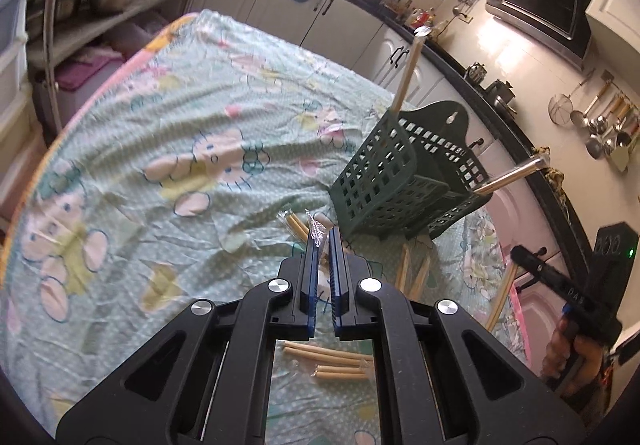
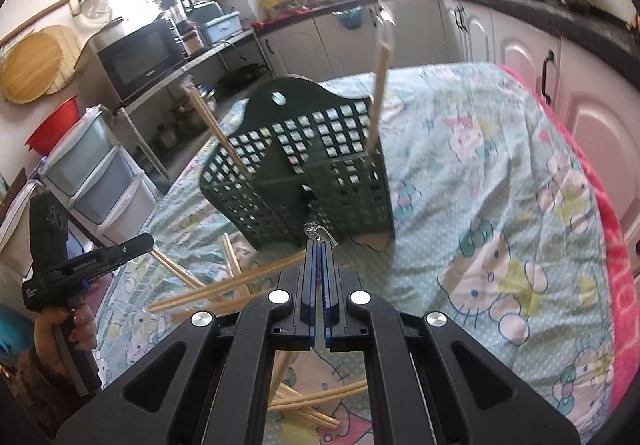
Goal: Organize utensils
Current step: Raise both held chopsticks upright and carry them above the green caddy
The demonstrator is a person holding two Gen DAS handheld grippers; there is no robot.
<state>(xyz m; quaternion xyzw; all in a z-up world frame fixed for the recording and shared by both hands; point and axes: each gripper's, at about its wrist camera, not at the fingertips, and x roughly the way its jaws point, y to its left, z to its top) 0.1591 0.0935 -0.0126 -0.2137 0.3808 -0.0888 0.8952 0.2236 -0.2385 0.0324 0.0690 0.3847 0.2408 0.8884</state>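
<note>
Grippers closed on wrapped chopstick pairs above the table.
Left gripper (image 1: 324, 241) and right gripper (image 2: 319, 245) are each clamped on the clear wrapper of a chopstick pair. Green utensil basket (image 1: 404, 181) stands on the patterned tablecloth (image 1: 180, 117), two pairs upright inside; loose chopsticks (image 1: 332, 361) lie before it.

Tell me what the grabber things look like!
Each gripper is black plastic with two flat blue fingers and round silver bolts on angled black arms. From the side, the right gripper is a black pistol-shaped tool with a boxy top and small white lettering. A hand wraps its handle. No cables show.
</note>
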